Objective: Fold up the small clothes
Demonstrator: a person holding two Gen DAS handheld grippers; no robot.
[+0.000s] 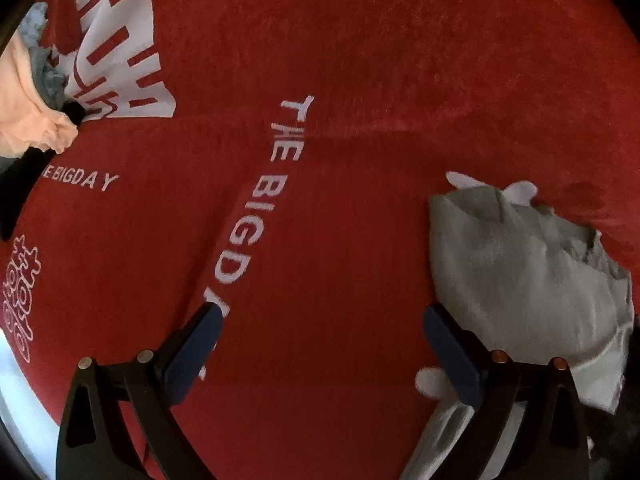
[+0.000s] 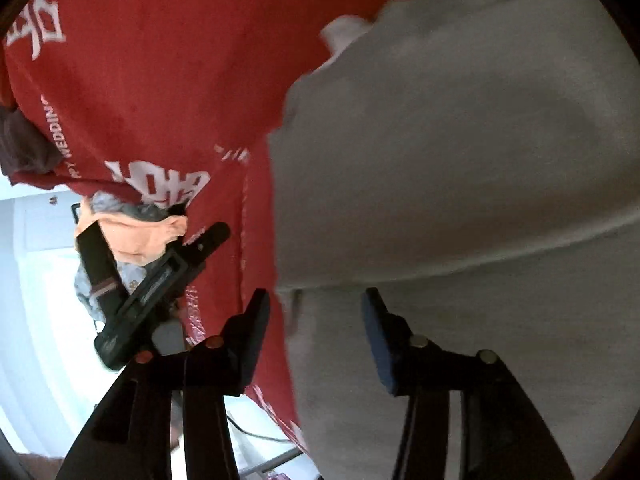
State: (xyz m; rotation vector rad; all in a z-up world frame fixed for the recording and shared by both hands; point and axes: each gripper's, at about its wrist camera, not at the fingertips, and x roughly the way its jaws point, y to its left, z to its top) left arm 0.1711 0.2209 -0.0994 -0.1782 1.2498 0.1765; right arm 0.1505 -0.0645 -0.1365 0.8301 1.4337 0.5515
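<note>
The grey cloth (image 2: 460,180) is smeared with blur and runs off at three o'clock. At nine o'clock, the peach garment (image 1: 24,96) is cut by the edge, its shape unreadable.

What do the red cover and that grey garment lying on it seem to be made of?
Red cover: apparently a short-pile plush or velvet, matte, with brushed streaks and printed white lettering. Grey garment: looks like soft knit cotton, matte, with limp creases and a stitched hem; the exact fibre is unclear.
</note>
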